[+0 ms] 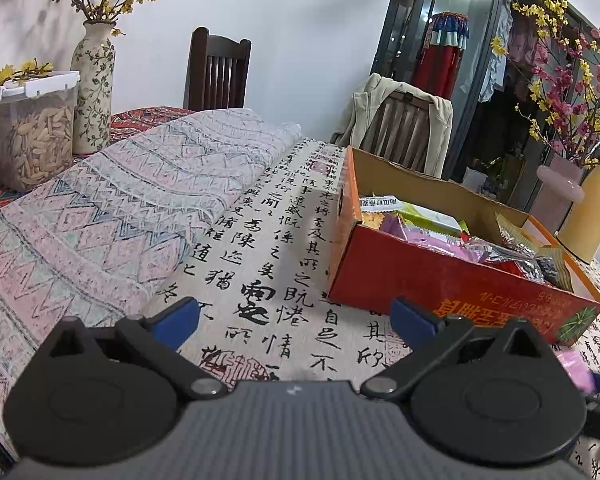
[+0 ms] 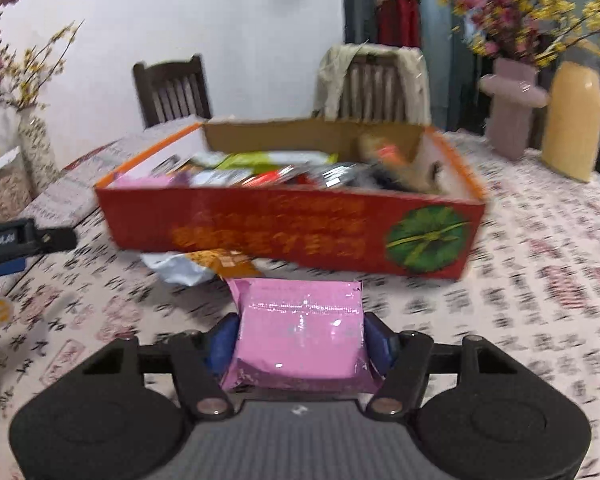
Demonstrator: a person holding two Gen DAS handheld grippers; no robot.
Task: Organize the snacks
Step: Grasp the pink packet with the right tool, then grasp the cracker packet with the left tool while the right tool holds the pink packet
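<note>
A red cardboard box holding several snack packets stands on the calligraphy tablecloth; it also shows in the right wrist view. My left gripper is open and empty, low over the cloth just left of the box's near corner. My right gripper is shut on a pink snack packet, held above the table in front of the box. A white and orange snack packet lies on the table against the box's front wall. The pink packet's edge shows in the left wrist view.
A folded patterned cloth lies left of the box. A clear tub of seeds and a flowered vase stand far left. A yellow jug and a pink vase stand behind the box on the right. Two chairs stand behind the table.
</note>
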